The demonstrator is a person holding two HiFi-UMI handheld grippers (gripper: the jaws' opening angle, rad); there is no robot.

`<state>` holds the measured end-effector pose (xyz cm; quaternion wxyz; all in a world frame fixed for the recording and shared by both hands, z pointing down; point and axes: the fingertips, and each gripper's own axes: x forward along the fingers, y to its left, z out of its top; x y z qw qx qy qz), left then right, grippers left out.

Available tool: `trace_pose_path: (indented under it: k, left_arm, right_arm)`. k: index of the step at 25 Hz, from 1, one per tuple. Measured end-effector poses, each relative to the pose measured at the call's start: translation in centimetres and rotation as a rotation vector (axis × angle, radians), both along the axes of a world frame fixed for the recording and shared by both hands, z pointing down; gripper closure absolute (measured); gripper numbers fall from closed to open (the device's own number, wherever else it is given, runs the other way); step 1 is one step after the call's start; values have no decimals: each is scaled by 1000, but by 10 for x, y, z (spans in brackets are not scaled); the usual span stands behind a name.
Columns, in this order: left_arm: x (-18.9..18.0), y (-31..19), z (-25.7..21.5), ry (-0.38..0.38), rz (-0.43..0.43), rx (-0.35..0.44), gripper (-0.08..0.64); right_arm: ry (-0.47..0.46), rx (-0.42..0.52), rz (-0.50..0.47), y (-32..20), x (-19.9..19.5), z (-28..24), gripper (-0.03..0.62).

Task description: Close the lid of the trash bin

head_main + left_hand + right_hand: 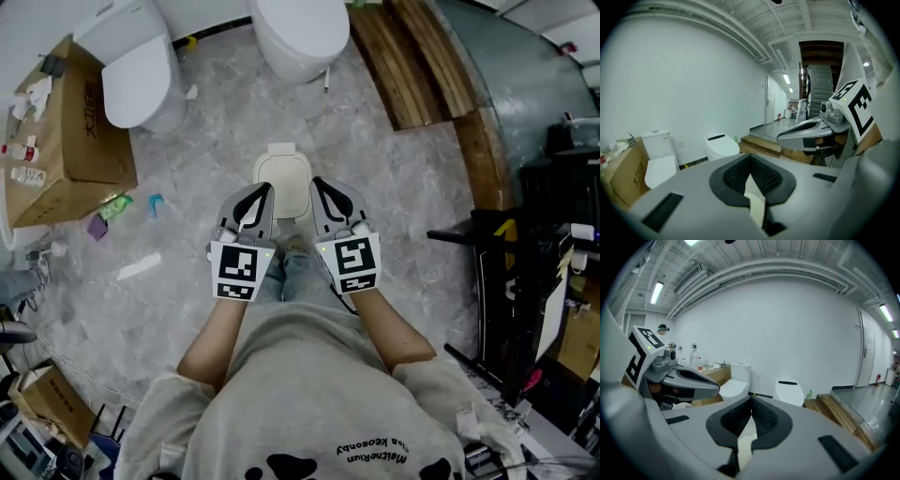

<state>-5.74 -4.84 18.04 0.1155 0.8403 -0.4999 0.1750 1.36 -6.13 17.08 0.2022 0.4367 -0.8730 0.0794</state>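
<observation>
Surroundings: tiled room with sanitary fixtures and stored goods

Two white toilets, one with a cistern [139,70] and one without [300,33], stand well apart at the far wall on a grey marbled floor [394,187]. A cardboard box [80,141] beside the cistern toilet carries small bottles. Wooden planks [412,61] lie to the right. A green item [116,206], a blue item [156,202], a purple item [97,227] and a white strip [139,268] lie loose near the box.

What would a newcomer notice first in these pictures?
The left hand-held gripper and the right hand-held gripper sit side by side mid-frame in the head view, both shut and empty. Just past their tips a small cream trash bin stands on the grey floor. Farther off stand a toilet with a tank and a second toilet.
</observation>
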Motion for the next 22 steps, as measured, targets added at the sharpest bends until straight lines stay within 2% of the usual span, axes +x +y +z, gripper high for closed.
trace_pose_path:
  k: [8,15,22]
  left_arm:
    - [15,41,-101,-8,-12,164,540]
    - [25,83,-132,-7,-12,213,540]
    - [29,106,-130,2,-29,191,540]
  right_arm:
    - [-60,187,16,44,15,-104,560]
    - [-106,222,50,87,32,-138,560]
    - [-104,224,35,107,28,-132,560]
